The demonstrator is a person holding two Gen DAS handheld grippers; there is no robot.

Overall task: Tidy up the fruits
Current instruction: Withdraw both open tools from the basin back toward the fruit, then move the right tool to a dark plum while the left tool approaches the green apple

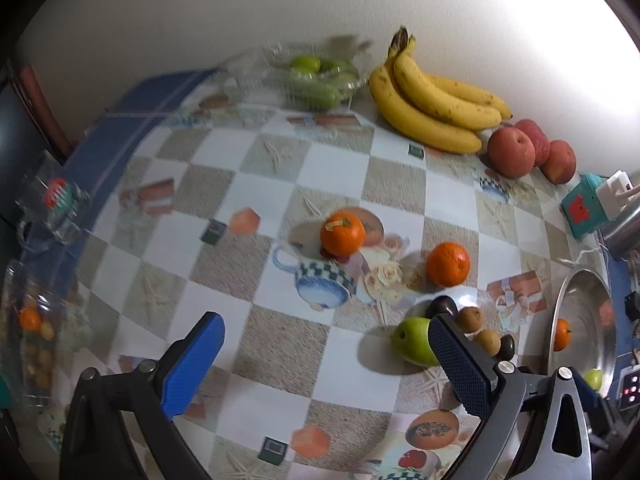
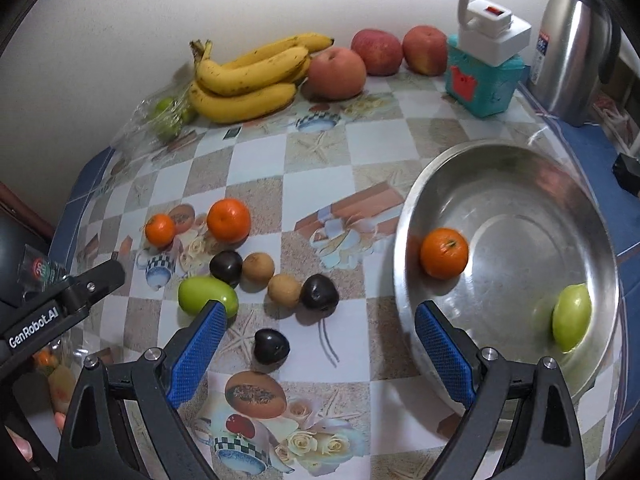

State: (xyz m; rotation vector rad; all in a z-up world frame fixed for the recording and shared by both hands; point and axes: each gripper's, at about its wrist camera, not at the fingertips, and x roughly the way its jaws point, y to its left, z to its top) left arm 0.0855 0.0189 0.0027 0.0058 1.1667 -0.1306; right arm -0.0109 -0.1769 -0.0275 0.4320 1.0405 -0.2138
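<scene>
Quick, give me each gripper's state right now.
Left gripper: open, holding nothing.
Right gripper: open, holding nothing.

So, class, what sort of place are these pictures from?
Probably a home kitchen or dining table: a printed oilcloth, bananas against the wall, and a steel flask.

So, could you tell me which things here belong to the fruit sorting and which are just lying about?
Belongs to the job:
- steel bowl, holding an orange and a green fruit
- two loose oranges
- green fruit on the table
- bananas
- apples

Just lying about:
- thermos
- teal box
</scene>
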